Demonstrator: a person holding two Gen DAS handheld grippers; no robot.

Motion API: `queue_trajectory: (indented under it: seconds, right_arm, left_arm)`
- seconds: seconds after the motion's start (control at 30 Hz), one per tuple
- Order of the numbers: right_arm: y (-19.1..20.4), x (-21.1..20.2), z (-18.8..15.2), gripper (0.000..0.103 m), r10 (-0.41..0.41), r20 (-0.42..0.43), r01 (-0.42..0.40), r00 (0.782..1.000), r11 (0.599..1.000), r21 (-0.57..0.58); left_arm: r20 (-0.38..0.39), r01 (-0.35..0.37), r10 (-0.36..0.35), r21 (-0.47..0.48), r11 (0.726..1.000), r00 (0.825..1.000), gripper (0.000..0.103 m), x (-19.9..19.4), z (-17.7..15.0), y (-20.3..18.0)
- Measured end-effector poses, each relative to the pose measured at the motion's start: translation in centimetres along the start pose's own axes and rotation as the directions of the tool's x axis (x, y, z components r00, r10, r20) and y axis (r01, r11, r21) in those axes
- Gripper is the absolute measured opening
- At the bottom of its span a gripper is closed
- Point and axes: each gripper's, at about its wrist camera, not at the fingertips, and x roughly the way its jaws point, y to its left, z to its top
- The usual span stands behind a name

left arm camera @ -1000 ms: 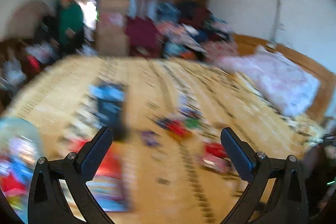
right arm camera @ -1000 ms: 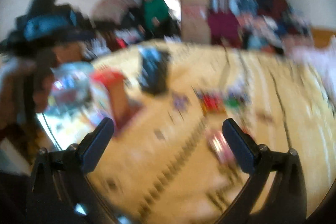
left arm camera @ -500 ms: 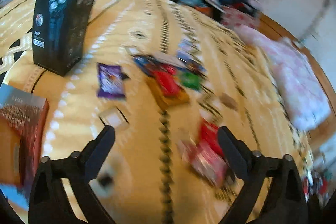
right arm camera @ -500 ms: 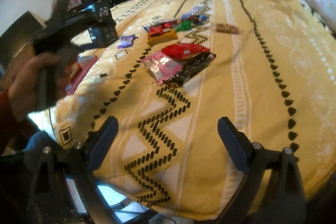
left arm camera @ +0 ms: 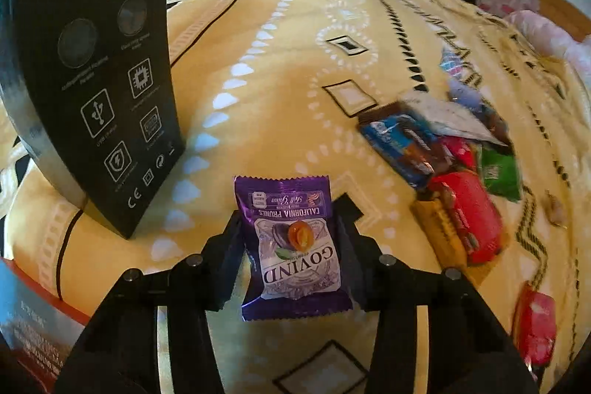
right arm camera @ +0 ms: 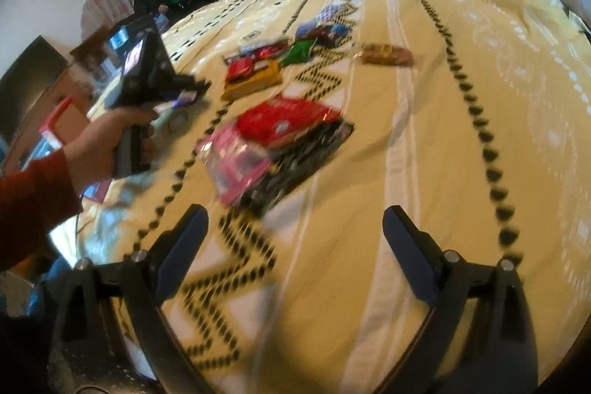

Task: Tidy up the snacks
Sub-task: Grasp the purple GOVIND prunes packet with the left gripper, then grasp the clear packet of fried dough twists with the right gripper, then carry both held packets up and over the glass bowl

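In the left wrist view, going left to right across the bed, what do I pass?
Black box → purple prune packet between the left tongs, whose jaws have just been closing → blue packet → red packet → pink-red packet at the right edge.

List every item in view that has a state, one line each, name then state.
Left hand-held gripper: just closed, pads pressing the purple prune packet.
Purple prune packet: gripped between the fingers, label upside down.
Right hand-held gripper: open, nothing between its fingers.
Black box: standing upright on the bedspread.
Red packet: lying flat, overlapping the pink packet.
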Motion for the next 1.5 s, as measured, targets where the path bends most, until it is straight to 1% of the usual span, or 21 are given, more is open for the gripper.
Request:
queue_trajectory:
  seconds: [0.13, 0.2, 0.3, 0.37, 0.47, 0.53, 0.57, 0.63, 0.67, 0.7, 0.77, 0.83, 0.87, 0.9, 0.97, 1.03, 1.13, 1.2, 1.3, 1.4, 1.5]
  right_arm:
    - [-0.9, 0.4, 2.7, 0.096, -0.026, 0.016, 0.027, 1.0, 0.999, -0.037]
    - [-1.4, 0.5, 4.5, 0.096, -0.043, 0.016, 0.044, 0.999, 0.997, -0.066]
    - [-2.1, 1.7, 7.8, 0.096, -0.094, -0.006, 0.092, 0.996, 0.985, -0.149]
    - [-3.3, 3.6, 10.4, 0.095, -0.108, -0.051, 0.096, 0.993, 0.974, -0.204]
    - [-5.2, 7.8, 14.3, 0.094, -0.145, -0.112, 0.101, 0.983, 0.937, -0.334]
    - [-6.0, 10.6, 15.9, 0.086, -0.153, -0.19, 0.06, 0.97, 0.905, -0.421]
    - [-6.1, 11.7, 16.5, 0.084, -0.171, -0.217, 0.052, 0.961, 0.884, -0.464]
    - [-6.4, 14.4, 17.3, 0.084, -0.208, -0.301, 0.013, 0.931, 0.84, -0.542]
    - [-6.5, 15.7, 17.5, 0.084, -0.236, -0.324, 0.004, 0.916, 0.814, -0.581]
    - [-6.6, 16.5, 17.5, 0.084, -0.247, -0.339, -0.004, 0.907, 0.803, -0.596]
    - [-7.1, 18.3, 17.6, 0.084, -0.244, -0.392, -0.04, 0.887, 0.806, -0.59]
    - [-7.7, 19.2, 17.5, 0.083, -0.237, -0.395, -0.034, 0.888, 0.821, -0.57]
    - [-7.9, 19.3, 17.4, 0.076, -0.22, -0.391, -0.033, 0.894, 0.838, -0.545]
    - [-8.1, 18.9, 17.3, 0.062, -0.2, -0.372, -0.021, 0.906, 0.858, -0.513]
    - [-7.9, 18.0, 16.6, 0.049, -0.19, -0.334, 0.004, 0.923, 0.873, -0.487]
    - [-7.3, 16.6, 15.1, 0.044, -0.203, -0.291, 0.049, 0.935, 0.886, -0.46]
    - [-6.7, 14.3, 13.6, 0.044, -0.163, -0.257, 0.061, 0.953, 0.93, -0.362]
    - [-5.3, 11.4, 13.2, 0.044, -0.139, -0.21, 0.076, 0.968, 0.956, -0.284]
    - [-2.7, 6.7, 11.0, 0.044, -0.058, -0.148, 0.034, 0.987, 0.987, -0.157]
    - [1.6, 4.0, 7.3, 0.044, -0.004, -0.136, -0.012, 0.991, 0.993, -0.119]
    - [3.9, 3.4, 2.7, 0.044, 0.059, -0.187, -0.069, 0.981, 0.997, -0.047]
  left_arm:
    - [-0.02, 0.084, -0.083, 0.02, 0.996, 0.996, 0.039, -2.5, -1.2, -0.3]
    - [-0.017, 0.121, -0.12, 0.064, 0.991, 0.993, 0.039, -4.2, -2.0, -1.2]
    - [-0.049, 0.194, -0.189, 0.129, 0.973, 0.981, 0.039, -5.9, -3.8, -2.8]
    - [-0.068, 0.239, -0.232, 0.126, 0.963, 0.97, 0.039, -6.4, -4.7, -3.3]
    - [-0.095, 0.292, -0.282, 0.101, 0.951, 0.955, 0.04, -6.6, -5.5, -3.5]
    - [-0.119, 0.33, -0.319, 0.081, 0.941, 0.94, 0.04, -6.9, -6.0, -3.5]
    - [-0.131, 0.338, -0.325, 0.089, 0.937, 0.937, 0.04, -6.8, -6.2, -3.7]
    - [-0.146, 0.353, -0.338, 0.097, 0.931, 0.93, 0.041, -7.1, -6.7, -4.0]
    - [-0.153, 0.363, -0.346, 0.096, 0.927, 0.926, 0.041, -7.1, -6.9, -4.0]
    - [-0.158, 0.365, -0.347, 0.105, 0.925, 0.924, 0.041, -7.2, -7.0, -4.2]
    - [-0.166, 0.362, -0.342, 0.115, 0.925, 0.925, 0.041, -6.9, -7.1, -4.6]
    - [-0.171, 0.37, -0.349, 0.117, 0.922, 0.922, 0.042, -6.9, -7.2, -4.9]
    - [-0.168, 0.37, -0.348, 0.118, 0.922, 0.922, 0.042, -7.0, -7.3, -4.9]
    - [-0.169, 0.371, -0.349, 0.12, 0.921, 0.922, 0.042, -7.2, -7.3, -5.0]
    - [-0.164, 0.372, -0.351, 0.126, 0.92, 0.922, 0.042, -7.5, -7.4, -5.1]
    - [-0.155, 0.368, -0.348, 0.131, 0.92, 0.925, 0.042, -8.1, -7.6, -5.2]
    - [-0.134, 0.36, -0.342, 0.14, 0.922, 0.93, 0.042, -9.3, -7.9, -5.2]
    - [-0.114, 0.344, -0.329, 0.155, 0.926, 0.938, 0.042, -10.5, -8.4, -4.9]
    - [-0.1, 0.324, -0.312, 0.146, 0.935, 0.945, 0.042, -11.9, -9.5, -3.4]
    - [-0.118, 0.304, -0.289, 0.142, 0.942, 0.95, 0.043, -12.7, -11.4, -1.9]
    - [-0.159, 0.291, -0.269, 0.143, 0.946, 0.95, 0.044, -12.8, -14.1, -0.9]
